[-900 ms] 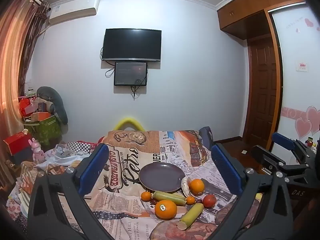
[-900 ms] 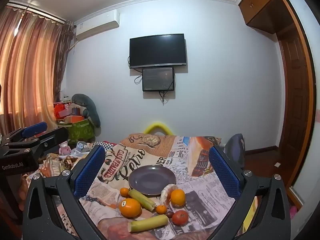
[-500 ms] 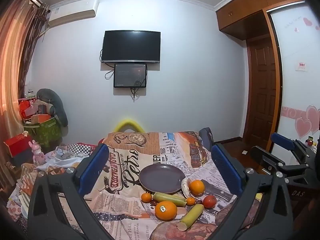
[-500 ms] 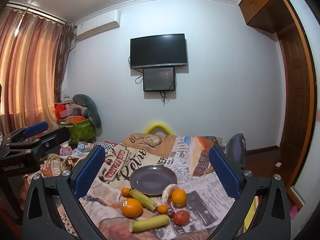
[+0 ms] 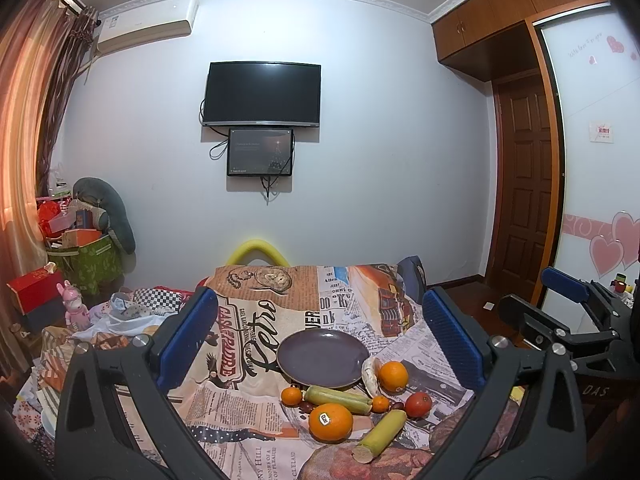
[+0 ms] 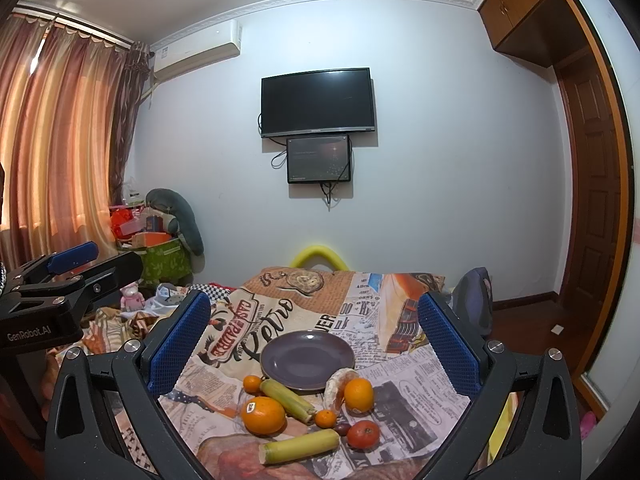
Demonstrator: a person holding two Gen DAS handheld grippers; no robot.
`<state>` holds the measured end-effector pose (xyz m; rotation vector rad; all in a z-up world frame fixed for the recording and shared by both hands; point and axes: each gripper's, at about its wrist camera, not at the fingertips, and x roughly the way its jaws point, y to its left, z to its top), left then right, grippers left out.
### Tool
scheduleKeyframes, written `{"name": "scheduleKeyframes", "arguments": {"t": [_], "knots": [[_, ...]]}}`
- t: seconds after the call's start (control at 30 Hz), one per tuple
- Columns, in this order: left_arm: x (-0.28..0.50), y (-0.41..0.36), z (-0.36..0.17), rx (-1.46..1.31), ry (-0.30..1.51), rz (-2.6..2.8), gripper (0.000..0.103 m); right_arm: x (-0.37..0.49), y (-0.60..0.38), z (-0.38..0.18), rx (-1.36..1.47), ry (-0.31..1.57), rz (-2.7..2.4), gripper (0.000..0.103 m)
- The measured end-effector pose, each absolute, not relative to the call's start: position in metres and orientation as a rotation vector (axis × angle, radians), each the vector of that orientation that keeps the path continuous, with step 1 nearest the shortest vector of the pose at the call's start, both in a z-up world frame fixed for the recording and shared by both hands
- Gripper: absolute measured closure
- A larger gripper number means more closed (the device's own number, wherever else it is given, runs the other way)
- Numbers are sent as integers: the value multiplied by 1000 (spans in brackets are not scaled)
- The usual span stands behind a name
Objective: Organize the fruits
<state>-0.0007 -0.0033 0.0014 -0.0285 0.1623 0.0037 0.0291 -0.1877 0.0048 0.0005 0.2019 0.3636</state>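
We hold the left hand-held gripper (image 5: 320,336) and right hand-held gripper (image 6: 314,332) spread and empty, since the fruits (image 6: 308,412) lie loose below the bare plate (image 6: 307,358) at lower centre, awaiting sorting.

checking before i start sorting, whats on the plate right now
Nothing: the plate is bare in both views. Its near rim is partly hidden by a green stalk and a peel, so whether they touch it is unclear.

Both wrist cams sat side by side, aimed slightly down across the worktop toward the TV wall (image 5: 360,200). Left cam sat left of right cam. Shared: plate (image 5: 322,358) (image 6: 307,360) and fruit pile at mid-range.
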Motion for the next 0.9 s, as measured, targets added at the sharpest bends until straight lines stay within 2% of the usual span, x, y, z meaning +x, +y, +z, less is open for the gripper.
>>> {"name": "scheduleKeyframes", "arguments": {"t": [0.9], "knots": [[3,-7,0,-22,166,-9,0,28,-193,3,6,205,360,0]]}}
